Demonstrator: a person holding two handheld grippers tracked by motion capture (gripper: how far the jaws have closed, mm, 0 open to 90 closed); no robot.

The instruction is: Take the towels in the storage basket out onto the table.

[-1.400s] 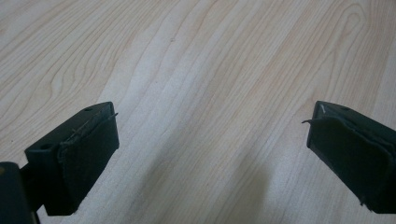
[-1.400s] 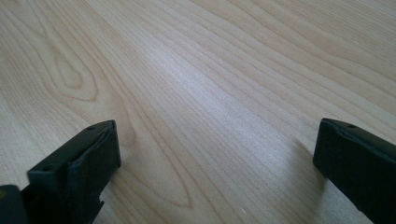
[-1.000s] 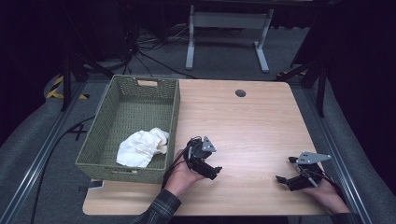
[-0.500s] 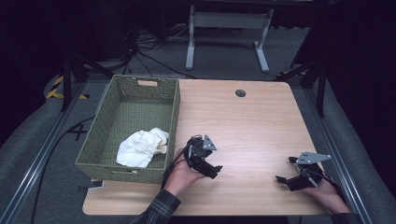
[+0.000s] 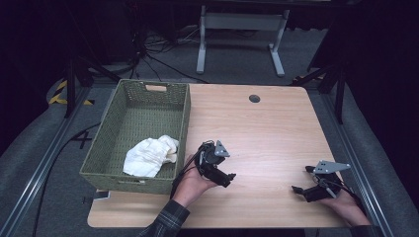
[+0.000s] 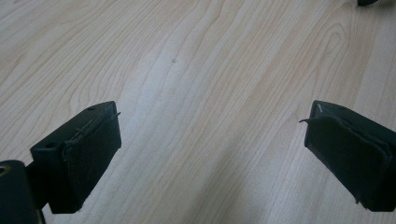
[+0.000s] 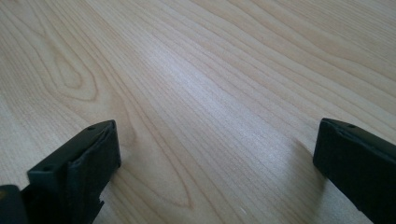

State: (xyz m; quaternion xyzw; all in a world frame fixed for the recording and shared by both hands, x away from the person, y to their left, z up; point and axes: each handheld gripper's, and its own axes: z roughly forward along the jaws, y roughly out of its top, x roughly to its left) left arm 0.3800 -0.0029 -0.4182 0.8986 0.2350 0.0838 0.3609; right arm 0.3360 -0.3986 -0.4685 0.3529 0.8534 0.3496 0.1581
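Observation:
A white crumpled cloth (image 5: pixel 149 154) lies in the near right corner of a green woven basket (image 5: pixel 106 129) at the table's left. My left gripper (image 5: pixel 228 178) rests low on the wooden table (image 5: pixel 267 133) just right of the basket, held by a hand in a plaid sleeve. In the left gripper view its jaws stand wide apart (image 6: pixel 210 158) with bare wood between them. My right gripper (image 5: pixel 298 189) sits near the table's front right corner. In the right gripper view its jaws (image 7: pixel 215 168) are also spread wide over bare wood.
A small dark round hole (image 5: pixel 254 98) sits near the table's far edge. Beyond the table stand a grey metal stand (image 5: pixel 239 22) and loose cables (image 5: pixel 158 54) on the floor. Metal rails run along both sides of the table.

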